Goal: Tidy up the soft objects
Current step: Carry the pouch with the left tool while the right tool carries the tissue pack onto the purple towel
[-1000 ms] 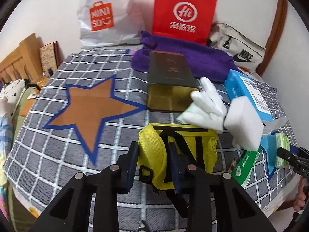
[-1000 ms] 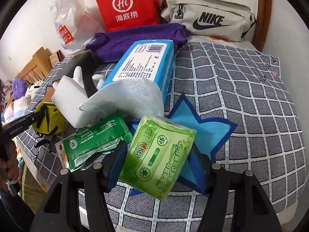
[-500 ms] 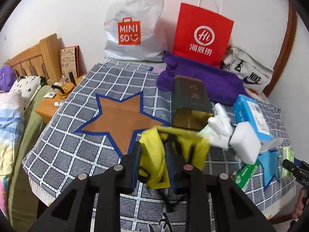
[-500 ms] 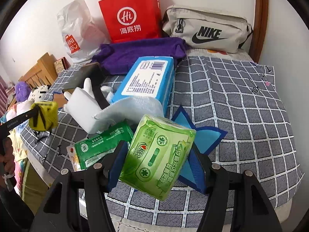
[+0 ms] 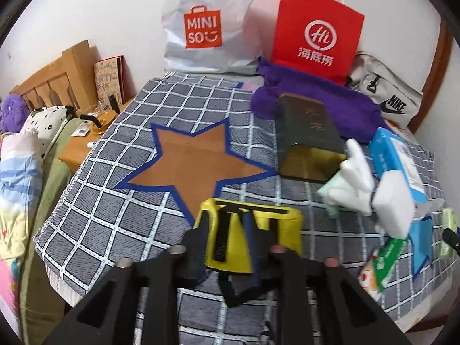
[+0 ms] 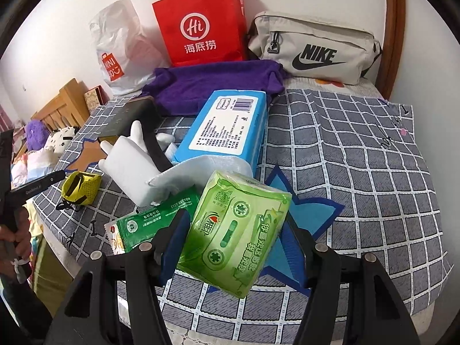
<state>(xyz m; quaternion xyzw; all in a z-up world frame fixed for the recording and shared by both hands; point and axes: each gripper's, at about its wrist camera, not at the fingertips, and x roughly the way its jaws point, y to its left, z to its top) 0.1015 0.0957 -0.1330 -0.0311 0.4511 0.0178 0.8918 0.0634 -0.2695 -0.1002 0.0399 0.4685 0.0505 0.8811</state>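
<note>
My left gripper (image 5: 227,238) is shut on a yellow mesh pouch (image 5: 258,230) with black straps and holds it above the near edge of the checked bed cover, just in front of the brown star patch (image 5: 189,166). The pouch also shows in the right wrist view (image 6: 82,188). My right gripper (image 6: 235,230) is shut on a green tissue pack (image 6: 238,233) and holds it over the blue star patch (image 6: 313,215). A white foam block (image 6: 129,169), a green sachet (image 6: 149,224) and a blue tissue box (image 6: 227,126) lie to its left.
A dark gold-lined box (image 5: 310,138) lies open on the cover (image 6: 373,172). A purple towel (image 6: 212,83), a red paper bag (image 6: 201,26), a white Miniso bag (image 5: 207,26) and a grey Nike pouch (image 6: 316,49) line the back wall. A wooden bedside table (image 5: 83,146) stands left.
My left gripper has lifted the yellow pouch off the cover and drawn back and up. My right gripper has risen and pulled back a little with the green pack.
</note>
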